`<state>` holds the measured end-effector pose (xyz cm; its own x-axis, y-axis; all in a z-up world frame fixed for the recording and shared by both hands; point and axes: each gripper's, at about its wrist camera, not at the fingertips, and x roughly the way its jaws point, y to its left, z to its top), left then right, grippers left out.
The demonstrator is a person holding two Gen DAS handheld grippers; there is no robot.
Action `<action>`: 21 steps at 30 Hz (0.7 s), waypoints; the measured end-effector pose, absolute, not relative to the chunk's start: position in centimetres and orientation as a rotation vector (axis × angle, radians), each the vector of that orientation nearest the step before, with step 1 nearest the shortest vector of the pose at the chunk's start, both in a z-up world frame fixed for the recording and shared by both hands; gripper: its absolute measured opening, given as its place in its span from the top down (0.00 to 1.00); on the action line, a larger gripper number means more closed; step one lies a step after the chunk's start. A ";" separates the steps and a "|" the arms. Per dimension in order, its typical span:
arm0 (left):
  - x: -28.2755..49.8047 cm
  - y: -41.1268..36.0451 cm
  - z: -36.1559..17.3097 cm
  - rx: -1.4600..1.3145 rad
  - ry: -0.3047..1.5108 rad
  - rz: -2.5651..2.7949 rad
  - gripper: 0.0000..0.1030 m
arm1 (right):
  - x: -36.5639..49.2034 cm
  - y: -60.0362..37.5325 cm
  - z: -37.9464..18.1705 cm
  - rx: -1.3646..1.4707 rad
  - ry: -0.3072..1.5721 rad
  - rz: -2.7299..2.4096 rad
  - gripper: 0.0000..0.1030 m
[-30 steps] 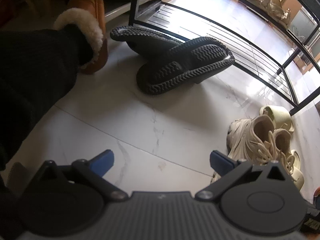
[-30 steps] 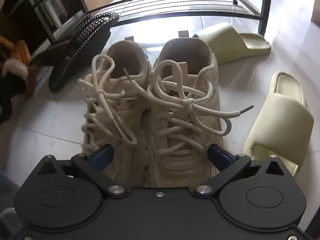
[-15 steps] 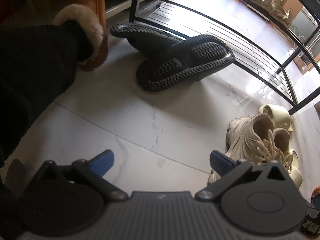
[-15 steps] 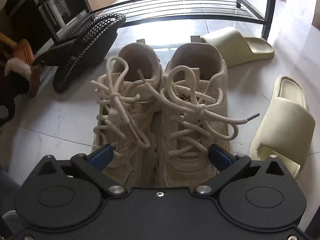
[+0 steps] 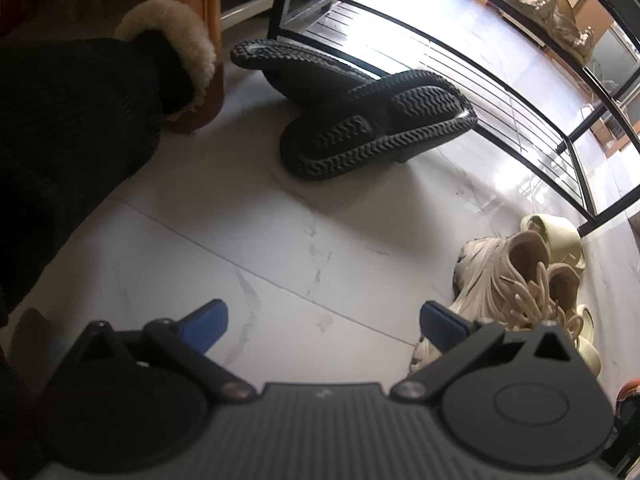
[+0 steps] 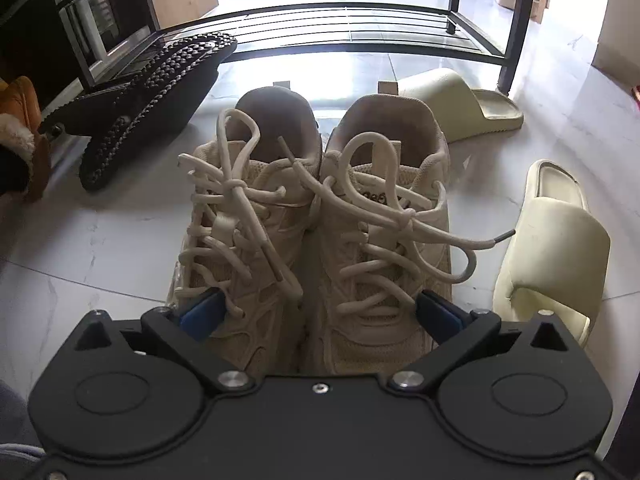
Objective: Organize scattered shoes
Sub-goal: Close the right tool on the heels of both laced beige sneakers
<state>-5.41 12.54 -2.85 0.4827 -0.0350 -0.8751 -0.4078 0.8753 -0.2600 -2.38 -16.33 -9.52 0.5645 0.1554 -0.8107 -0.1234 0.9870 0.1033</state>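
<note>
Sneakers (image 6: 312, 240) sit side by side on the pale tile floor (image 6: 100, 248), toes toward the right gripper (image 6: 318, 316), whose blue-tipped jaws stand wide apart over the two toe caps with nothing held. By the look of it, the step in hand is the reach for this pair, ahead of carrying it to the black shoe rack (image 6: 344, 28) beyond the heels. The next move seems to call for bringing the jaws down astride both shoes, or around one, before closing; the loose laces (image 6: 460, 242) trail to the right and could snag on a finger.

On the left, the left gripper (image 5: 322, 322) hangs over bare tile, jaws also wide and empty. Far from it, black slippers (image 5: 360, 120) lie overturned, soles up, leaning against the rack's low front bar. A tan fleece-lined boot (image 5: 200, 52) stands farther left, with a dark-clad leg in it.

Room is tight on the right of the sneakers: one cream slide (image 6: 552, 240) lies just beside them, another (image 6: 460, 100) near the rack's leg. The left side is open floor, and the rack's lower shelf looks bare.
</note>
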 end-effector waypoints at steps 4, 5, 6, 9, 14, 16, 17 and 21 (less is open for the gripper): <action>-5.4 12.5 -2.9 -0.478 1.053 0.228 0.01 | -2.3 -18.3 -8.9 0.097 0.952 0.141 0.20; -5.3 12.4 -2.9 -0.476 1.054 0.224 0.01 | -2.2 -18.7 -8.8 0.121 0.953 0.138 0.13; -5.3 12.4 -3.0 -0.474 1.055 0.221 0.01 | -2.2 -19.2 -8.7 0.174 0.955 0.150 0.07; -5.2 12.2 -3.1 -0.476 1.064 0.218 0.01 | -2.5 -20.1 -7.9 0.307 0.899 0.178 0.00; -5.3 12.4 -3.2 -0.477 1.064 0.224 0.01 | -2.4 -16.9 -8.4 0.150 0.793 0.166 0.00; -5.4 12.5 -3.2 -0.478 1.063 0.233 0.01 | -2.3 -15.7 -9.0 0.076 0.774 0.142 0.00; -5.4 12.6 -3.2 -0.481 1.065 0.236 0.01 | -2.2 -15.2 -9.3 0.034 0.769 0.132 0.00; -5.3 12.8 -3.5 -0.495 1.083 0.235 0.01 | -2.9 -13.6 -10.3 -0.085 0.719 0.108 0.00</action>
